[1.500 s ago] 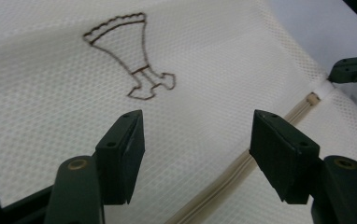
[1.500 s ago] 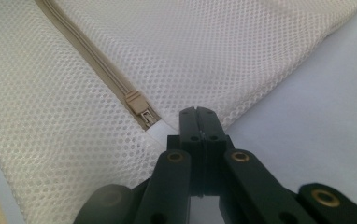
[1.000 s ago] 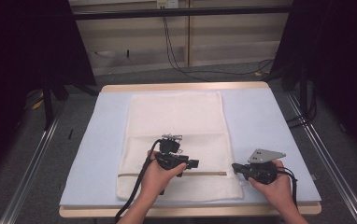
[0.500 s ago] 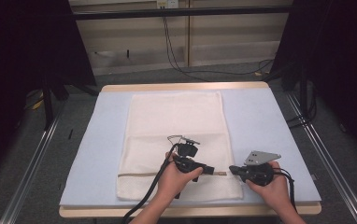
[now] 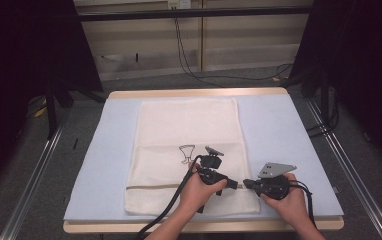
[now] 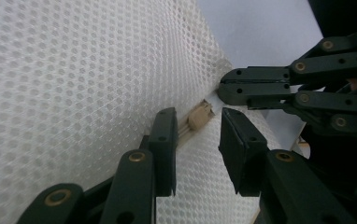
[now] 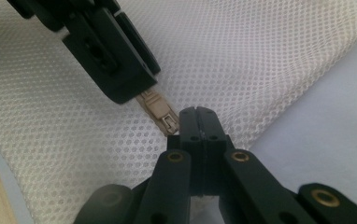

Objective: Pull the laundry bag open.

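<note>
The desk has a wooden rim and a pale blue cover, and stands on a grey floor. Beyond it, away from the jaws, a beige panelled wall runs behind a dark rail, with black cables hanging down it. Black curtains close both sides, and metal rails flank the desk.

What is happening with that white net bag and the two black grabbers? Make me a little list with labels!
bag: white mesh bag lying flat on the pale blue mat
zipper: beige line across the bag near the person's side, its pull at the right edge
right gripper: shut, pinching the bag's edge by the zipper end
left gripper: jaws either side of the pull, just been closing, not yet pressing it
likely next step: probably grip the pull and slide it
</note>
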Tool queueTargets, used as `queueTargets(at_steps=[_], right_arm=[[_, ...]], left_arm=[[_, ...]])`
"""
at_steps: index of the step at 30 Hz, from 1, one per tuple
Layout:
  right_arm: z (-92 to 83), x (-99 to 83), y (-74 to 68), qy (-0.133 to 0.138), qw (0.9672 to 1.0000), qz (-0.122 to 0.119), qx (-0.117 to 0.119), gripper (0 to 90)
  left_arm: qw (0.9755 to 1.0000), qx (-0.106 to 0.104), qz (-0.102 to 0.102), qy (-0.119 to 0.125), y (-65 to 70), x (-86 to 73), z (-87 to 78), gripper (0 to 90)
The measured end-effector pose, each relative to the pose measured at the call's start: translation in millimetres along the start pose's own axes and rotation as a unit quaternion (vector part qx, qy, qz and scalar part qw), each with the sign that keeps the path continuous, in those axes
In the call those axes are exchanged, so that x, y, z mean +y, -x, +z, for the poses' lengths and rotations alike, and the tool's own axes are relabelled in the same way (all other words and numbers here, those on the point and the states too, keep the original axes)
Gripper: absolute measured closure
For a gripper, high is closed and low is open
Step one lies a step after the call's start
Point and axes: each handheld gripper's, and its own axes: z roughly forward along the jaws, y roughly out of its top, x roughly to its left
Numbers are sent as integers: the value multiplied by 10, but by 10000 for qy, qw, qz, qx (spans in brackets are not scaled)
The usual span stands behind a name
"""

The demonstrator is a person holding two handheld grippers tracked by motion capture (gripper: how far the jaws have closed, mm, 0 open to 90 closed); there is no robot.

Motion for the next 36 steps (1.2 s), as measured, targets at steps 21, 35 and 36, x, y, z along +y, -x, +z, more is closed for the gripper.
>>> queueTargets(at_steps=[21, 35, 36], right_arm=[[12, -35, -16, 44, 10000, -15, -51, 900], [5, -36, -5, 10, 10000, 19, -6, 900], [5, -36, -5, 10, 10000, 19, -6, 900]], left_arm=[[9989, -199, -418, 58, 21, 35, 152, 874], [9983, -250, -519, 56, -78, -4, -5, 875], [9987, -236, -457, 36, -88, -5, -12, 875]])
